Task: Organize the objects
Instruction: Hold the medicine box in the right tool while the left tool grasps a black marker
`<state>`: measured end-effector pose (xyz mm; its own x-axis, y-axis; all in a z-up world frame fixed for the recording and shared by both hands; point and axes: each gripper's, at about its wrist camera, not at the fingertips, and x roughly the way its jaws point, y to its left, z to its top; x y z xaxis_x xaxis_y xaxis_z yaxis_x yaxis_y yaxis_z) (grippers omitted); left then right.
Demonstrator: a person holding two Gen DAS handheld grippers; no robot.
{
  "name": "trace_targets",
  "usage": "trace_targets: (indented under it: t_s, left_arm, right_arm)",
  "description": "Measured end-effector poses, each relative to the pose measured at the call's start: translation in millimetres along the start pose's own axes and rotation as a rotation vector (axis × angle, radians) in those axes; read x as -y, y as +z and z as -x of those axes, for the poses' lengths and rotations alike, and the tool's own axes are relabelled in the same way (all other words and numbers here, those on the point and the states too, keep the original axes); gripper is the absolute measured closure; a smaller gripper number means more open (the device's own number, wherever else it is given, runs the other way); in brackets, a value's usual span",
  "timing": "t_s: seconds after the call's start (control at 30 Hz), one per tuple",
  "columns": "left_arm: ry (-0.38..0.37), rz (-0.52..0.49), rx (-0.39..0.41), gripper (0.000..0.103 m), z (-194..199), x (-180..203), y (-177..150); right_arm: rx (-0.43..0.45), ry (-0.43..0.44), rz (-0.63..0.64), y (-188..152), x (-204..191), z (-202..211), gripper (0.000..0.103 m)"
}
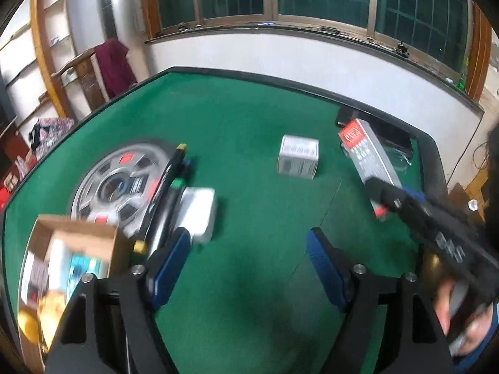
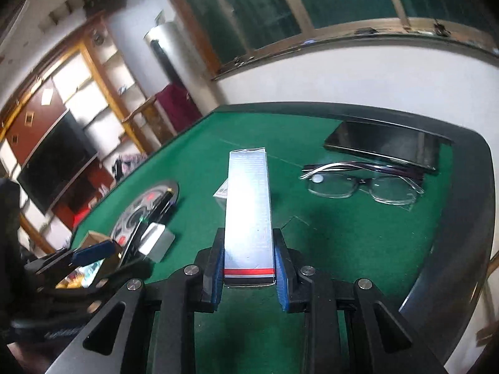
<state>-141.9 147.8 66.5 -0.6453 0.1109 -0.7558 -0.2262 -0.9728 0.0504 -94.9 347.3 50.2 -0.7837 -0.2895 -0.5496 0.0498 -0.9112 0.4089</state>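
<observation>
A: Right hand-held gripper (image 2: 249,268) first. State?

B: Clamped on the long silver box (image 2: 249,215). Blue ribbed pads press its two narrow sides near the end with the red and black band. Box is a slim rectangular carton, glossy, held clear of the worktop (image 2: 358,243). Long axis runs straight away from the gripper, banded end nearest the camera, far end toward the window wall.

A: Left hand-held gripper (image 1: 249,268)?

B: Jaws stand apart, nothing between them, only green felt below. Pads are blue, ribbed, on black fingers.

A: Containers?

B: One open cardboard box (image 1: 75,249), at the lower left of the left wrist view, just beside the left finger. Contents blurred: a white packet and something teal. Cannot identify further.

A: Rest of the worktop?

B: Green felt with a dark raised rim. A round silver dial plate (image 1: 121,184) is set in the felt, with black pens (image 1: 170,187) lying across it. A small white-grey block (image 1: 202,212) lies touching the pens. A small white carton (image 1: 298,159) stands alone mid-table. From the right wrist view: clear-framed eyeglasses (image 2: 361,184), folded, just in front of a flat black case (image 2: 386,146) near the far rim.
</observation>
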Motion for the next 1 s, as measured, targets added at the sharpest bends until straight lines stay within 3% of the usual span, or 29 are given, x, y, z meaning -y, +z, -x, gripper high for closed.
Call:
trace_targets:
  t_s: [0.13, 0.23, 0.33, 0.6, 0.7, 0.73, 0.8, 0.87, 0.97, 1.0]
  left_arm:
    - [0.119, 0.018, -0.018, 0.027, -19, -3, 12]
    - [0.092, 0.024, -0.036, 0.027, -22, -17, 9]
    - [0.127, -0.047, -0.055, 0.027, -26, -27, 2]
    - [0.141, -0.031, -0.129, 0.027, -57, -41, 3]
    - [0.166, -0.051, -0.121, 0.027, -68, -39, 9]
    - [0.127, -0.019, -0.147, 0.033, -75, -42, 10]
    - [0.113, -0.004, -0.126, 0.039, -74, -40, 10]
    - [0.069, -0.014, -0.134, 0.04, -70, -31, 9]
    - [-0.091, 0.026, -0.148, 0.045, -64, -20, 0]
    - [-0.082, 0.012, -0.125, 0.045, -61, -16, -3]
  right_arm:
    - [-0.02, 0.027, -0.013, 0, 2, -1, 0.073]
    - [-0.019, 0.036, 0.015, -1, -3, 2, 0.073]
    - [-0.017, 0.057, 0.021, -1, -3, 1, 0.073]
    - [-0.027, 0.074, 0.008, -2, 0, -1, 0.073]
    - [-0.033, 0.071, 0.01, -2, -1, -4, 0.073]
    - [-0.038, 0.072, 0.011, -2, -1, -4, 0.073]
    - [-0.042, 0.072, 0.008, -2, 0, -5, 0.073]
    - [-0.057, 0.083, 0.005, -1, 0, -9, 0.073]
    - [-0.063, 0.092, 0.001, -1, 2, -10, 0.073]
    - [-0.063, 0.092, 0.0, -2, 2, -10, 0.073]
